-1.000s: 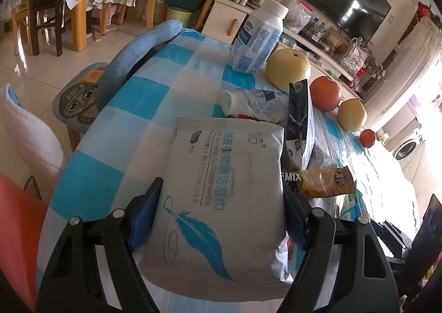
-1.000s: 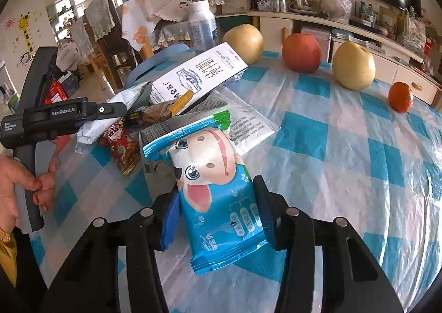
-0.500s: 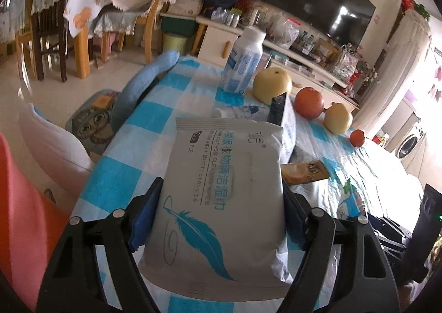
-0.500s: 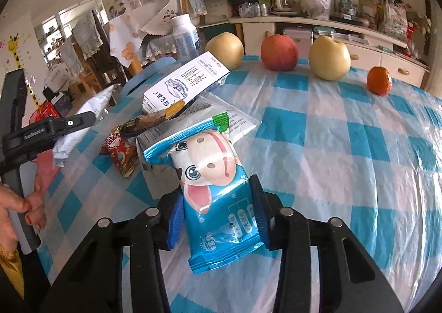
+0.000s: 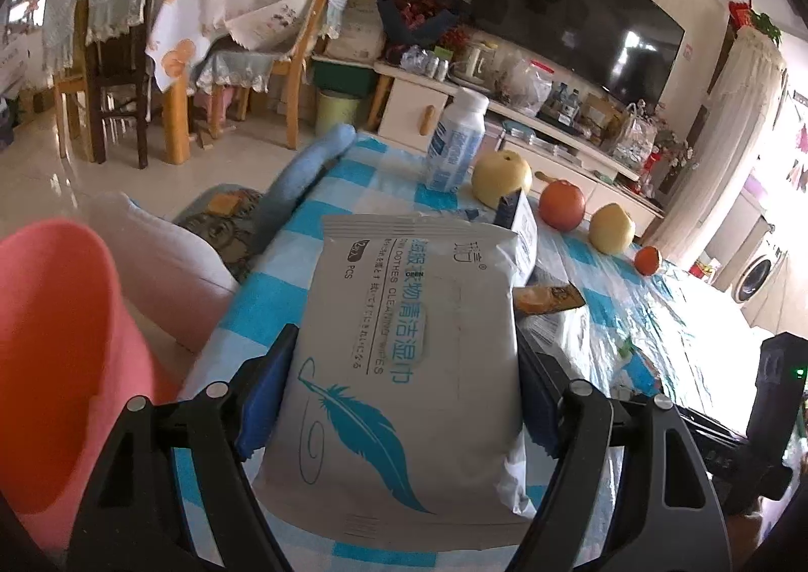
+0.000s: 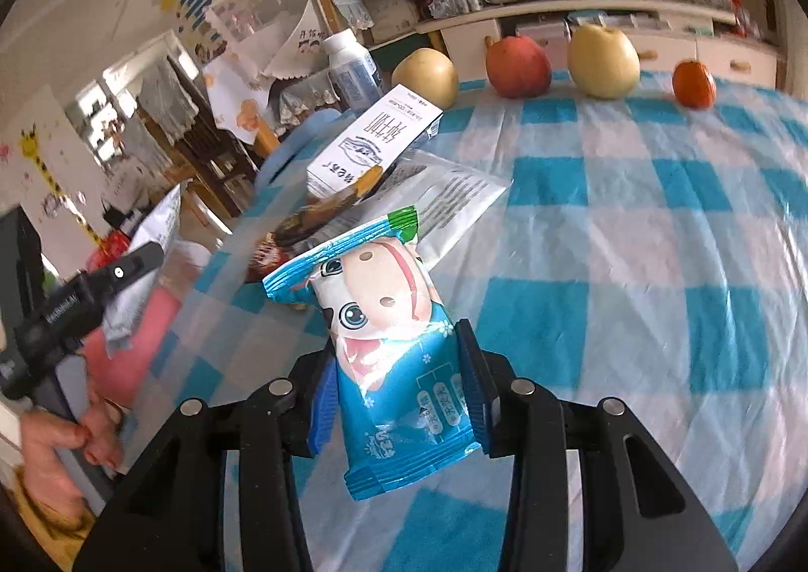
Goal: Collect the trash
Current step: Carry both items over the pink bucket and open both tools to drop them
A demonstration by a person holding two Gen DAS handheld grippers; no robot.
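Note:
My left gripper (image 5: 404,355) is shut on a white wet-wipes pack (image 5: 409,299) with a teal feather print. It holds the pack in the air over the table's left end, beside a pink bin (image 5: 60,370). My right gripper (image 6: 396,345) is shut on a blue snack wrapper (image 6: 384,294) with a cartoon cow, tilted a little above the checked tablecloth (image 6: 631,228). More trash lies behind it: a white milk carton (image 6: 373,143), a brown wrapper (image 6: 323,213), a printed clear bag (image 6: 454,193) and a red wrapper (image 6: 260,254).
Along the table's far edge stand a white bottle (image 6: 351,67), a pear (image 6: 426,74), a red apple (image 6: 517,64), a second pear (image 6: 603,59) and an orange (image 6: 694,82). A person's hand (image 6: 55,446) grips the left tool. Chairs and a padded stool (image 5: 227,218) stand beyond the table's left end.
The left gripper has risen and drawn back from the table with the wipes pack, and the pink bin has come into view. The right gripper's jaws have narrowed on the blue wrapper and rolled.

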